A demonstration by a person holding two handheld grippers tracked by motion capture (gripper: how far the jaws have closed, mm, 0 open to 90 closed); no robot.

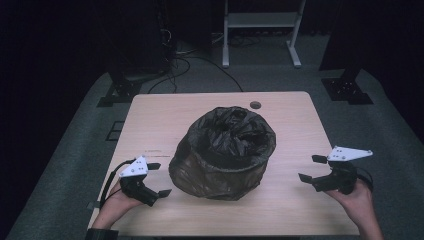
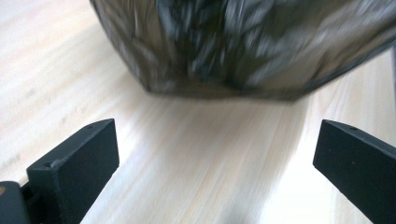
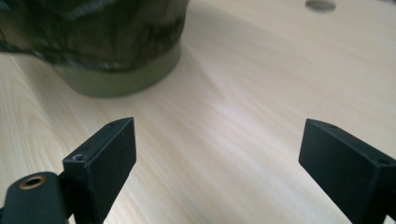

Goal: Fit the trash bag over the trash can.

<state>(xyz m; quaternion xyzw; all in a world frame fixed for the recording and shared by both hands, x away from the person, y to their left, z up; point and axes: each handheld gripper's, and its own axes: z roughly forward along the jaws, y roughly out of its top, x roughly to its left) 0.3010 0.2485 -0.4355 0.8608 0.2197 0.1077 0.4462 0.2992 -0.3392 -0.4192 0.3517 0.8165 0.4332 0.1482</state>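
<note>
The left gripper [image 1: 157, 179] sits low over the tabletop [image 1: 280, 210], its jaws wide apart with nothing between them. Just ahead of those jaws stands a small bin [image 1: 222, 152] with a black bag [image 1: 235, 132] pulled over its rim. The bin does not touch them. On the far side of the bin, the right gripper [image 1: 311, 169] has its jaws wide apart too, pointing at the bin from a little farther off. Past the bin is a round hole [image 1: 255, 105] in the tabletop.

Crinkled black plastic bag [image 2: 243, 42] smearing into motion blur in the left gripper view, top running off frame, olive-green round bin [image 3: 126, 77] showing just its base, bag covering the rest
</note>
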